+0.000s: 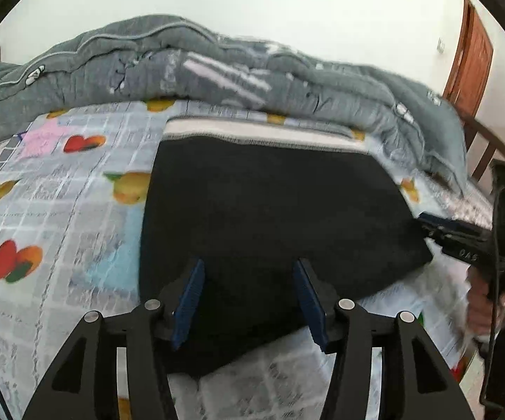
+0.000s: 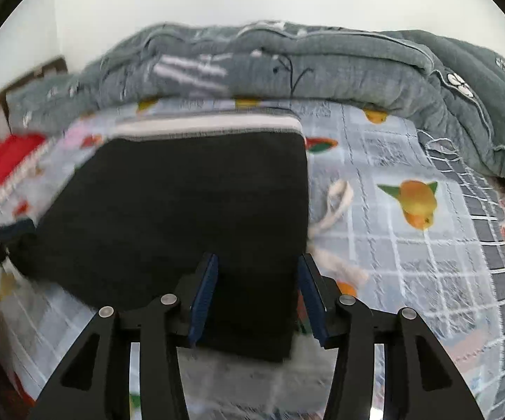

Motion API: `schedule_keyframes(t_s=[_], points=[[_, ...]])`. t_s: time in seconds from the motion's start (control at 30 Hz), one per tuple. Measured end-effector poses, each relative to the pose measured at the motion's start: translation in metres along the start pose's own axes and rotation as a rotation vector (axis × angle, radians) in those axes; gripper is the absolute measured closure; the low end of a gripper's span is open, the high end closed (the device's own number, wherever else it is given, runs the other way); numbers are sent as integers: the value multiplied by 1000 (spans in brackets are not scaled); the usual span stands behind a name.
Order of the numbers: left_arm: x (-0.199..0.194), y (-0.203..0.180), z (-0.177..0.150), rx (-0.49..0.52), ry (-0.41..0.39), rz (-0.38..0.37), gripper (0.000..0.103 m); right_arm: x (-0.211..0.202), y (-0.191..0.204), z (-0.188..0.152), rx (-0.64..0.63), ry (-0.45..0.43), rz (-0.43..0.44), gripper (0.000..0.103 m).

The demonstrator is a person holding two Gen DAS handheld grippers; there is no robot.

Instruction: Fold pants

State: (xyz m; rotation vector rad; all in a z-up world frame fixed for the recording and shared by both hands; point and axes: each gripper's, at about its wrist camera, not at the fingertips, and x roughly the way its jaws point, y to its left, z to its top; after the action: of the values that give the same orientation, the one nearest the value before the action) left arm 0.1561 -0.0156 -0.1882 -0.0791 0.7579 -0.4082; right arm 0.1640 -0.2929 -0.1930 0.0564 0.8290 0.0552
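Note:
Black pants (image 1: 270, 210) lie folded flat on the bed, their white striped waistband (image 1: 263, 133) at the far edge. My left gripper (image 1: 249, 266) hovers over the near left edge of the cloth, jaws apart, the blue pads (image 1: 189, 301) not pressing on anything. My right gripper (image 2: 258, 259) stands open over the near right corner of the pants (image 2: 182, 210), with only flat cloth showing in the gap. In the left wrist view the right gripper (image 1: 427, 224) reaches the pants' right edge, held by a hand (image 1: 480, 308). A white drawstring (image 2: 336, 203) trails out on the sheet to the right of the pants.
A bundled grey quilt (image 1: 147, 59) runs along the far side of the bed. The fruit-print sheet (image 1: 60, 192) surrounds the pants. A wooden bed rail (image 1: 497, 154) and a brown door (image 1: 469, 66) stand at the right. Something red (image 2: 11, 157) lies by the rail on the left.

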Motion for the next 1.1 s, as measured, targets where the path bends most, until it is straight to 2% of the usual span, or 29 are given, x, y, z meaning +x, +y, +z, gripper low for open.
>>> schedule_keyframes(t_s=[0.07,0.1,0.2,0.27,0.33,0.4,0.6,0.77,0.8,0.83,0.87,0.9,0.93,1.0,1.1], points=[[12,-7,5,5,19,-5,49,8,9,3,-13,-1,9,55],[19,-11,4,15,35,2,46,13,16,1,-35,-4,-19,55],[34,-37,-4,159,54,75,27,17,23,-4,-74,-5,-53,56],[33,-45,-3,226,53,95,27,16,13,3,-29,38,0,55],[29,-40,9,205,51,41,27,13,0,16,17,46,45,55],[28,-29,30,144,35,22,27,11,-6,27,21,3,4,55],[40,-9,83,95,-20,87,27,30,-12,74,33,-28,-23,55],[66,5,117,103,-50,138,27,53,-6,105,4,-54,-48,57],[73,8,119,104,-43,148,27,64,-6,108,9,-32,-50,62],[80,11,120,103,-33,153,27,72,-5,109,12,-12,-50,71],[91,15,119,98,-16,157,27,87,-6,108,14,24,-65,73],[100,20,117,90,3,170,27,95,-7,106,12,22,-78,73],[112,24,113,77,32,191,28,99,-5,102,4,-16,-90,73],[135,36,105,23,118,192,29,100,0,102,-21,-7,-116,73],[128,40,106,6,90,182,30,100,4,100,-25,-16,-148,74]])
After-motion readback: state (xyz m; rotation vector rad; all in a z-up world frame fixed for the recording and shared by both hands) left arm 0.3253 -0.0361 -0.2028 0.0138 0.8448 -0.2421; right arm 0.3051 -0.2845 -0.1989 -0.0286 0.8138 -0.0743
